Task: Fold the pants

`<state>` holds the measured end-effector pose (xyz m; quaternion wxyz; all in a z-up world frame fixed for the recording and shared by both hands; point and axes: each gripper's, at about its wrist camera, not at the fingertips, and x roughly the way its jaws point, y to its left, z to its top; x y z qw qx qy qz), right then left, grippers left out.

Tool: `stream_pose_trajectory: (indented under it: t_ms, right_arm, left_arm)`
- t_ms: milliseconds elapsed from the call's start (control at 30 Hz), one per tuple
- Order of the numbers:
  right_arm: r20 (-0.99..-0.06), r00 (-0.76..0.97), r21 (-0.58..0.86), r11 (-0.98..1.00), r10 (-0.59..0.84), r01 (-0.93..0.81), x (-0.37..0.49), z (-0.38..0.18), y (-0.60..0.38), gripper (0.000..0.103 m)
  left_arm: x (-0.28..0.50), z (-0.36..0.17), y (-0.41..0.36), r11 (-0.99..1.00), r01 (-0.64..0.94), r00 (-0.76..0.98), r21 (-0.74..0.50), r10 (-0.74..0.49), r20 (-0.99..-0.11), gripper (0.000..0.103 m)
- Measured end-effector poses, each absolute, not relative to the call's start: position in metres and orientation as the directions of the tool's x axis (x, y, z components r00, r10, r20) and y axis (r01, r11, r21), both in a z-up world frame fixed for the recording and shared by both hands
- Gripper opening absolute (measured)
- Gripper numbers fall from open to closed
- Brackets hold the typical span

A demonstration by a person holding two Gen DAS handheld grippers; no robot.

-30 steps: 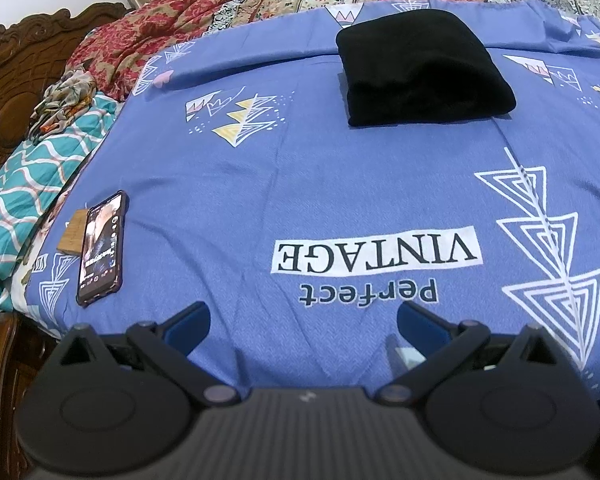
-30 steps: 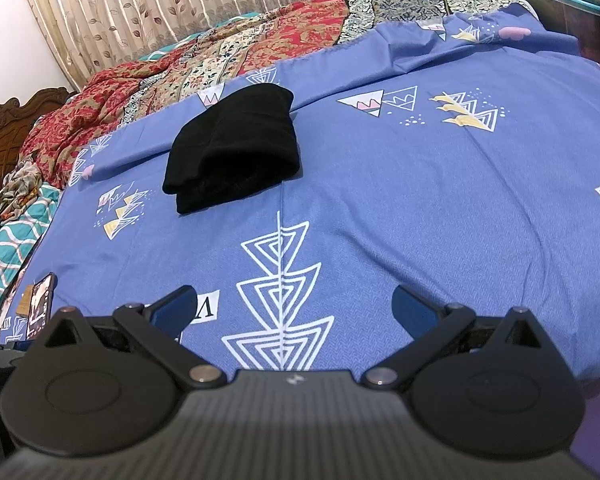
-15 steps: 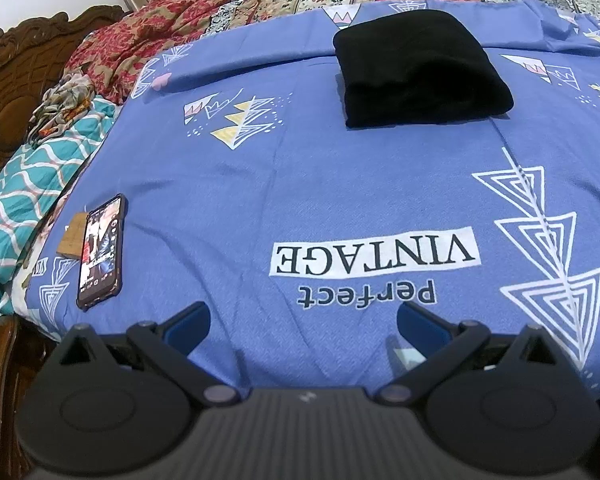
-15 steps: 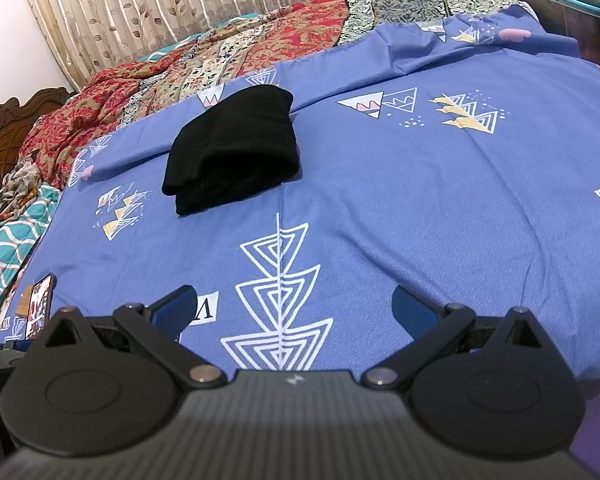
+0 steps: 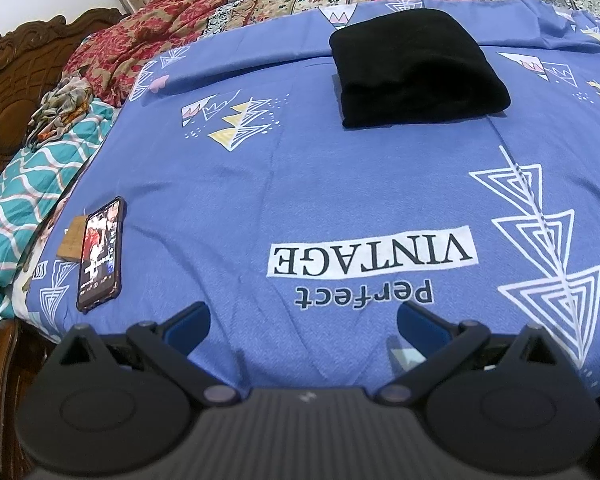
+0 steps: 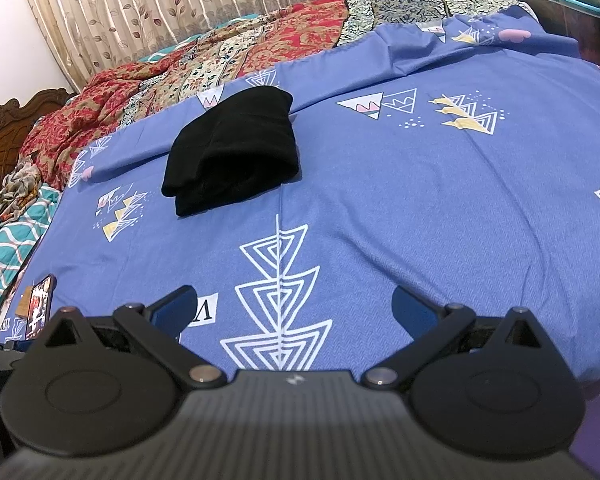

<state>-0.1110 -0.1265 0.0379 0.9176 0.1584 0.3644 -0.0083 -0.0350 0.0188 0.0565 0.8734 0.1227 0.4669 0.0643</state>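
Note:
The black pants (image 5: 416, 68) lie folded in a compact stack on the blue printed bedsheet (image 5: 320, 184), far from me; they also show in the right wrist view (image 6: 234, 156) at the upper left. My left gripper (image 5: 302, 326) is open and empty, hovering over the near edge of the bed by the "Perfect VINTAGE" print. My right gripper (image 6: 294, 306) is open and empty, low over the white triangle pattern near the front edge. Neither gripper touches the pants.
A smartphone (image 5: 100, 254) lies on the sheet at the left edge, also seen in the right wrist view (image 6: 40, 308). Red patterned blankets (image 5: 228, 12) are piled at the back. A teal pillow (image 5: 32, 192) and carved wooden headboard (image 5: 8, 80) are on the left.
Almost nothing has moved. Both grippers stay open and nearly still, with only a slight drift of the views.

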Motion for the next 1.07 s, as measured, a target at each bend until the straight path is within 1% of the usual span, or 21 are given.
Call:
stream_pose_trajectory:
  t_ms: [400, 767, 1067]
  right_arm:
    - [-0.665, 0.740, 0.289, 0.948, 0.101, 0.130, -0.108, 0.044, -0.129, 0.103]
    - [-0.601, 0.793, 0.270, 0.960, 0.105, 0.077, -0.082, 0.079, -0.134, 0.103]
    - [-0.573, 0.814, 0.250, 0.966, 0.098, 0.059, -0.067, 0.092, -0.138, 0.103]
  left_arm:
    - [-0.033, 0.059, 0.018, 0.962, 0.005, 0.559, 0.274, 0.224, -0.798, 0.103]
    - [-0.009, 0.085, 0.006, 0.965, 0.016, 0.606, 0.263, 0.200, -0.770, 0.103]
    - [0.014, 0.108, -0.007, 0.975, 0.055, 0.652, 0.214, 0.127, -0.747, 0.103]
